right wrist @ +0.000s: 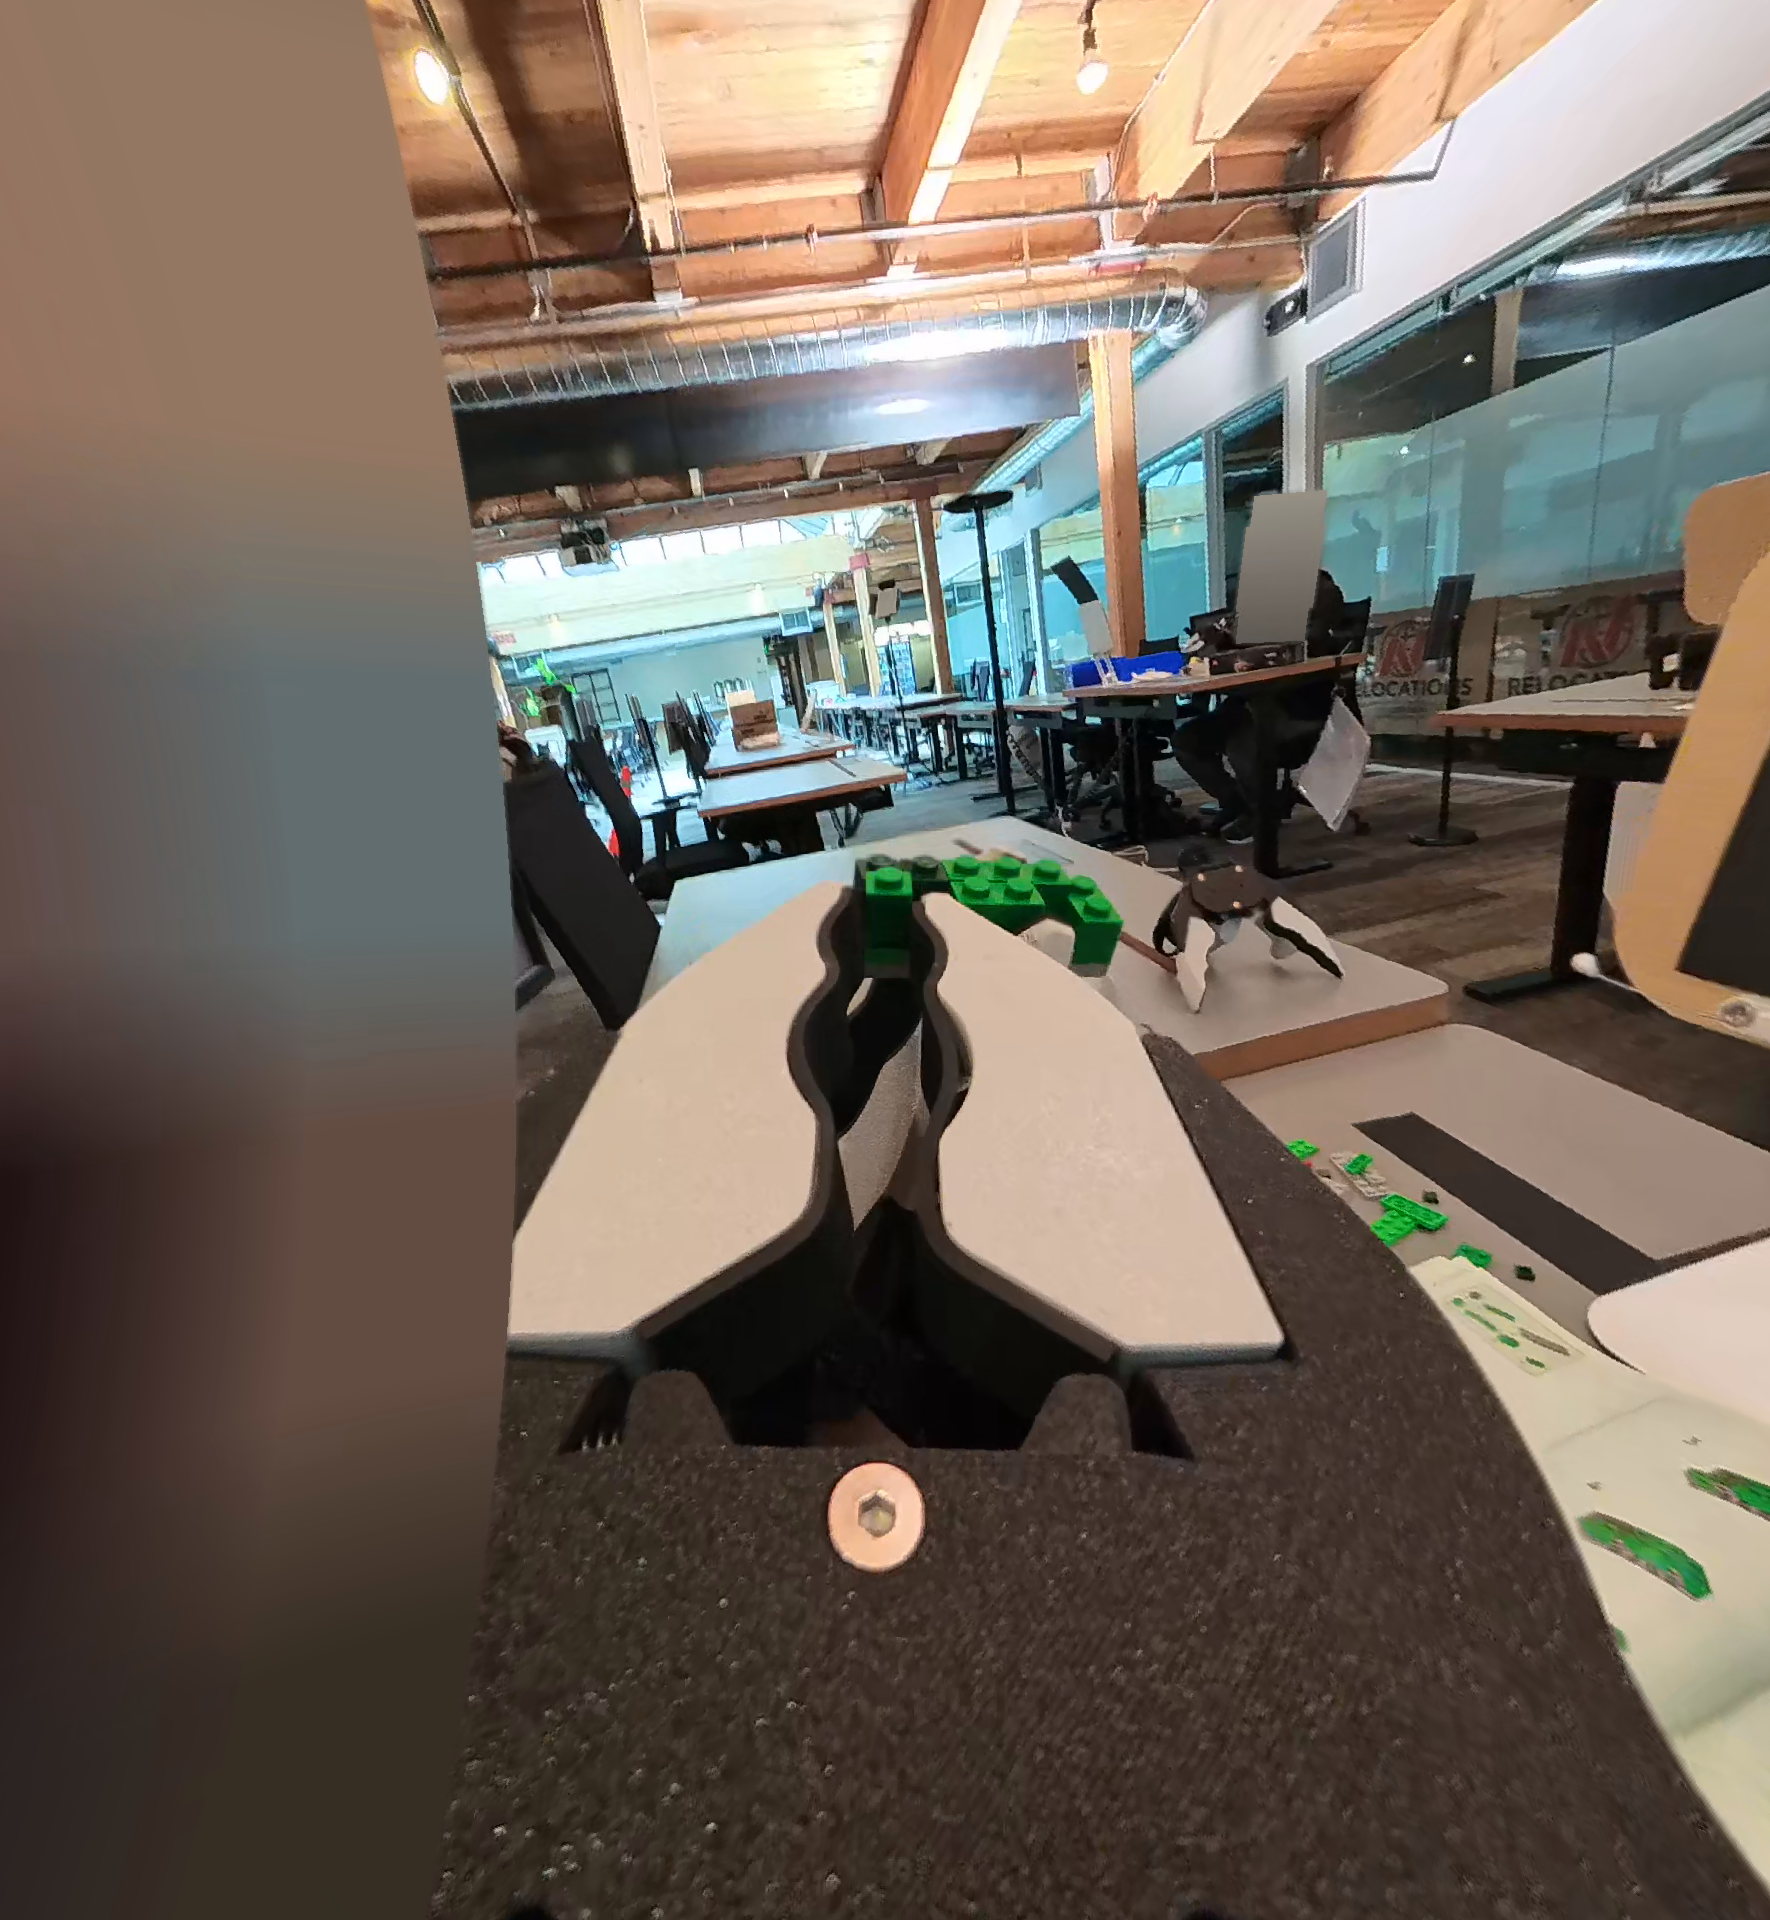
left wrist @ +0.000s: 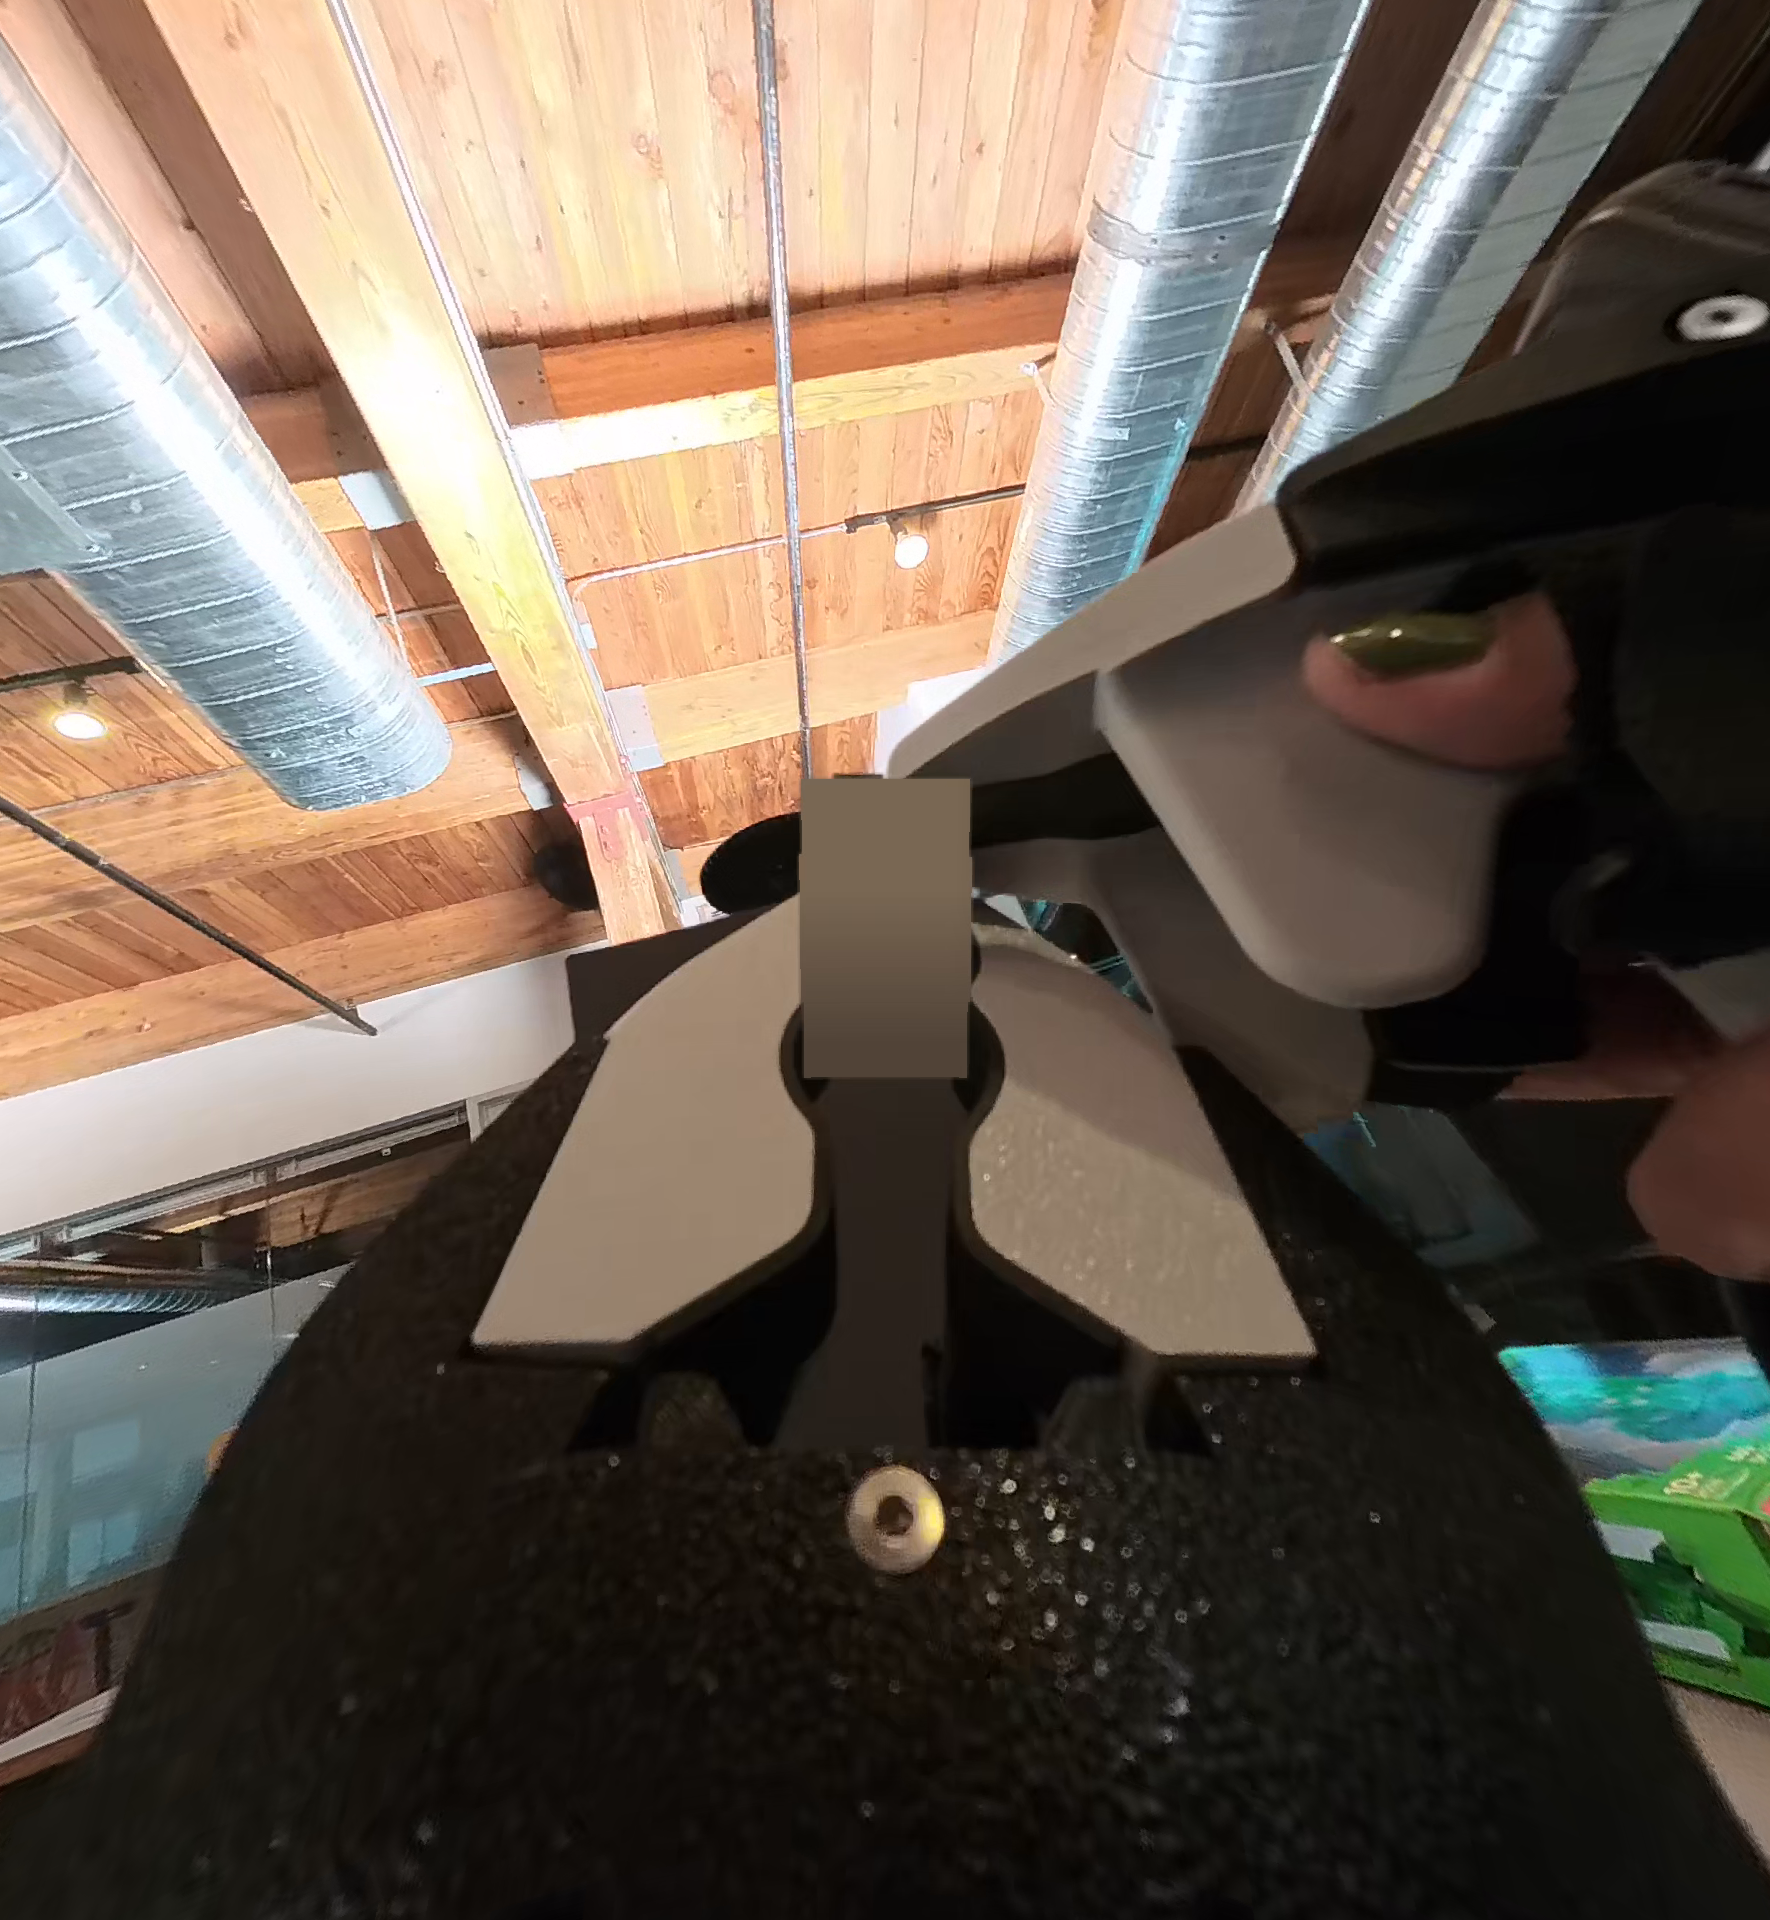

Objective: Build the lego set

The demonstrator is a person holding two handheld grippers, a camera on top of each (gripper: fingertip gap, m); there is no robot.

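My right gripper is shut on one end of a green lego assembly, a studded arch of green bricks held up in the air above the table. My left gripper points up at the wooden ceiling. Its jaws stand a little apart, and a blurred patch hides the tips and anything between them. In the left wrist view the right gripper's grey finger reaches in from the upper right, held by a hand.
Loose green pieces lie on the grey table to the right, beside a black strip and an open instruction booklet. A green lego box stands low on the right. Another gripper lies on the neighbouring table.
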